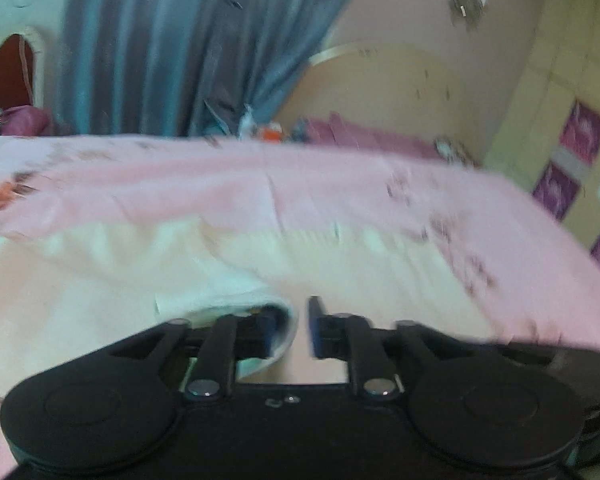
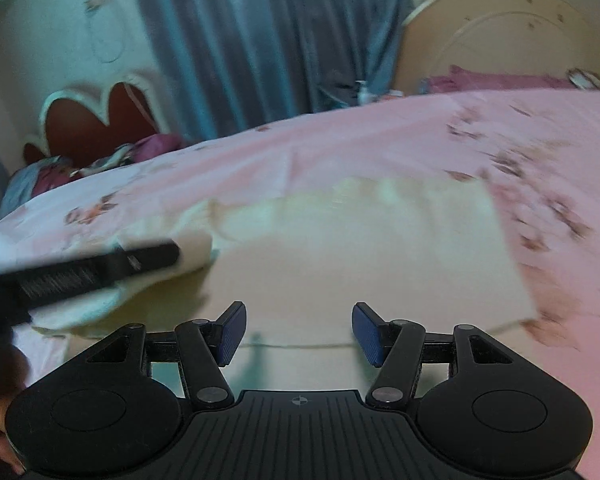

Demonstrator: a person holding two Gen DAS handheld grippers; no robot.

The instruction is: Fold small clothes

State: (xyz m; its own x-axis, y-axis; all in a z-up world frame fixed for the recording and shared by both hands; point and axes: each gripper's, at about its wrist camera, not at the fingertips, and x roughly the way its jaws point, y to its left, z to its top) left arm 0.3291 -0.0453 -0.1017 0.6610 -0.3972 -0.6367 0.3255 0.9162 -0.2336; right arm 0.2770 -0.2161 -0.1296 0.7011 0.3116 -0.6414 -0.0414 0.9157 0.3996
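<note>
While both views are blurred, a cream garment (image 2: 360, 240) can be seen spread flat on a bed (image 2: 380, 140) covered by a pink sheet with a faint floral print. In the right wrist view the garment fills the middle of the picture, its near hem lying just beyond the right gripper (image 2: 299, 334). The blue-padded fingers (image 2: 232, 332) of that gripper are held well apart, with nothing between them; the cloth lies below and ahead of them, and contact cannot be made out. At the garment's left side, a bunched, partly turned-over part is met by the left gripper (image 2: 156, 254), seen as a dark bar entering from the left edge.

In the left wrist view the left gripper (image 1: 298, 326) is shown from behind, its fingers (image 1: 316, 328) parted by a narrow gap. A rolled fold of the garment (image 1: 140, 280) is draped over and around the left-hand finger, while the right-hand finger stands clear of it. Whether the cloth is still pinched cannot be told; the gap looks open.

Behind the bed, a blue-grey curtain (image 1: 172, 40), a cream headboard (image 2: 500, 28) and purple pillows (image 1: 364, 136) are seen.
</note>
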